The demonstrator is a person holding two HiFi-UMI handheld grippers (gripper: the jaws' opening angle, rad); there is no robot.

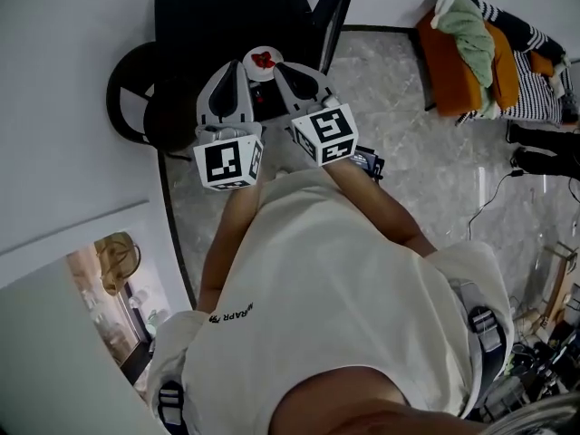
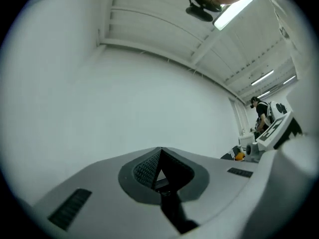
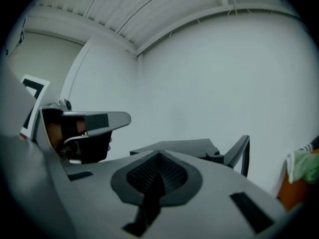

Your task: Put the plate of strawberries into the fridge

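Note:
In the head view a small white plate of red strawberries [image 1: 263,60] shows just beyond the tips of both grippers, at the front edge of a black fridge [image 1: 227,7] whose door [image 1: 337,12] stands open to the right. What the plate rests on I cannot tell. My left gripper [image 1: 234,65] and right gripper [image 1: 280,67] point at it side by side. The left gripper view shows the left gripper [image 2: 159,151] shut and empty, aimed at a white wall. The right gripper [image 3: 159,156] is also shut and empty, with the fridge [image 3: 174,145] behind it.
A round black object [image 1: 136,93] sits on the floor left of the fridge against the white wall. An orange chair heaped with clothes [image 1: 476,53] stands at the far right. Cables and gear [image 1: 535,333] lie at the lower right on the marble floor.

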